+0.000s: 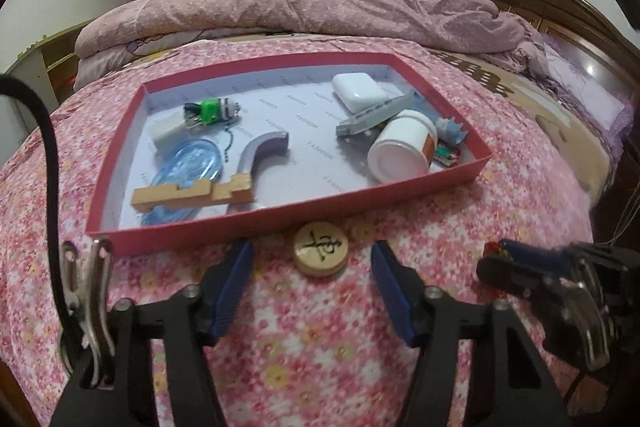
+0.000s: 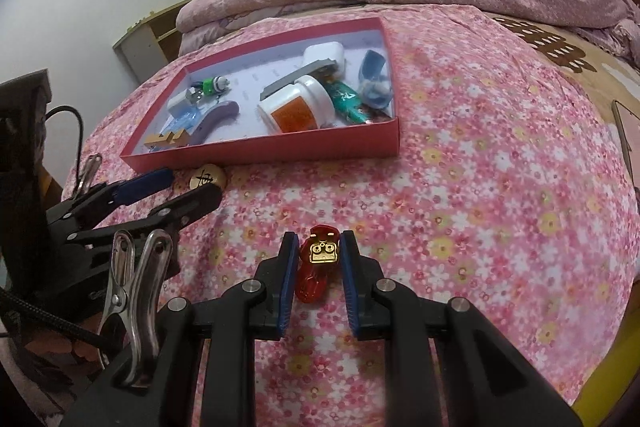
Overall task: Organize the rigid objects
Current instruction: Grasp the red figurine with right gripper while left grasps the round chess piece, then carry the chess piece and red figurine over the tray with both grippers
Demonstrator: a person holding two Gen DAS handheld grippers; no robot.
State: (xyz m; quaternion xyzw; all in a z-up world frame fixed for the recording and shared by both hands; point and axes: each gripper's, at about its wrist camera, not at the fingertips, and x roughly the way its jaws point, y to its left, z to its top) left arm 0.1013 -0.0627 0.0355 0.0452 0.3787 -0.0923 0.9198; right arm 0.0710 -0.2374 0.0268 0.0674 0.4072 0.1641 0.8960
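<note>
Left gripper [image 1: 312,267]: low in the left wrist view, blue fingers [image 1: 232,287] spread wide either side of the wooden chess piece [image 1: 320,254], not touching it.
Chess piece: a round disc with a black character, flat on the flowered bedspread [image 2: 480,207], just below the near wall of the red tray [image 1: 248,227]; in the right wrist view it sits at centre left [image 2: 207,178], partly behind a left finger.
Right gripper [image 2: 320,263]: bottom centre of its own view, fingers drawn in around a small red toy [image 2: 318,267] with a gold face. They look pressed against its sides, though blur makes the actual contact hard to confirm.
Red toy: on or barely above the bedspread, well apart from the tray.
Tray contents: white case [image 1: 358,91], white jar [image 1: 402,146] on its side, wooden block [image 1: 192,195], grey curved piece [image 1: 260,151], green keychain [image 1: 212,109], all crowded along both ends.
Risk, left: the disc is thin and lies on soft bedding; closing high, I judge, could let it squirt out or tip against the tray wall.
Risk, right: the toy is glossy and rounded, so a shallow pinch could let it twist free on the lift.
Risk, both: the two grippers sit near each other, and carrying to the tray together could bring a clash.
</note>
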